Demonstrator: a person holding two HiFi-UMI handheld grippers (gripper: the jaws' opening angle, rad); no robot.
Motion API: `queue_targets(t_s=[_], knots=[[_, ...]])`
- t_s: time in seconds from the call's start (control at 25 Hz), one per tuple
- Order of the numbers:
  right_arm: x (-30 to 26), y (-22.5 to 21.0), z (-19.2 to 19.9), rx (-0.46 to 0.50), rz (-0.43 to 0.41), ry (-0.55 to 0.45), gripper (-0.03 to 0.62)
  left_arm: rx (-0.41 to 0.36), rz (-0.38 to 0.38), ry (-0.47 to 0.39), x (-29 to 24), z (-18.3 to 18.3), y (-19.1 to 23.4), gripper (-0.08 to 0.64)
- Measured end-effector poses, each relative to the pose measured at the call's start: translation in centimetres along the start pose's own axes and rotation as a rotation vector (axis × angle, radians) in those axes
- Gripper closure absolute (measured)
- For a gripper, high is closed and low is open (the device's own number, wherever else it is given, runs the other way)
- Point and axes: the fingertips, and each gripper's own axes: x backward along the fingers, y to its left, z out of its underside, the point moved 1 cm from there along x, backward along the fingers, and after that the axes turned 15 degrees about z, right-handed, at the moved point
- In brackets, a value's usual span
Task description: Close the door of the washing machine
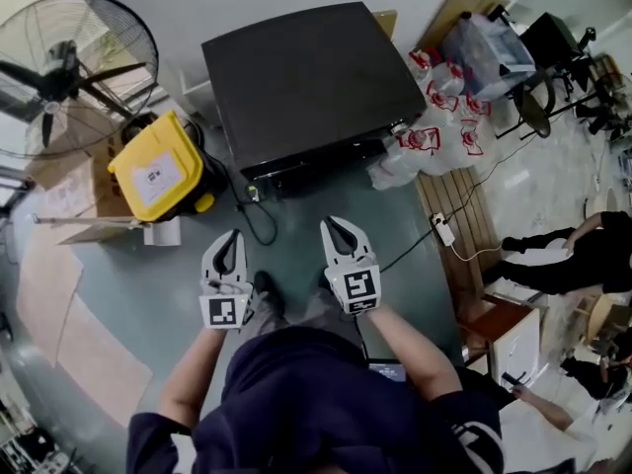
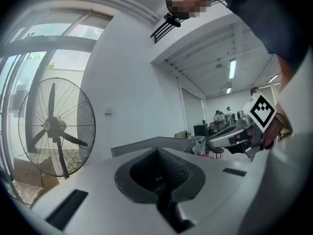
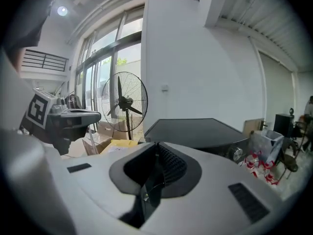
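Observation:
The washing machine is a black box against the back wall, seen from above; its door does not show from here. Only its dark front strip is visible. In the right gripper view its flat black top lies just beyond the jaws. My left gripper and right gripper are held side by side in the air in front of the machine, apart from it. Both point toward it. The left gripper has its jaws together on nothing. So does the right gripper.
A big standing fan and a yellow container stand left of the machine, with cardboard boxes behind. Plastic bags lie at its right. A power strip and cable rest on a wooden pallet. A person sits far right.

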Motion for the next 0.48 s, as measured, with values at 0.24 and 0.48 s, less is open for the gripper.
queue_targets(t_s=[0.24,0.48], knots=[[2.1,-0.8,-2.9,-0.017,0.02,-0.02,0.549,-0.003,0.016,-0.024,0.0,-2.1,-1.1,0.54],[2.3,-0.7,-3.4,-0.018,0.013,-0.002,0.549,-0.006,0.021,-0.041,-0.2,-3.1,-1.0,0.54]])
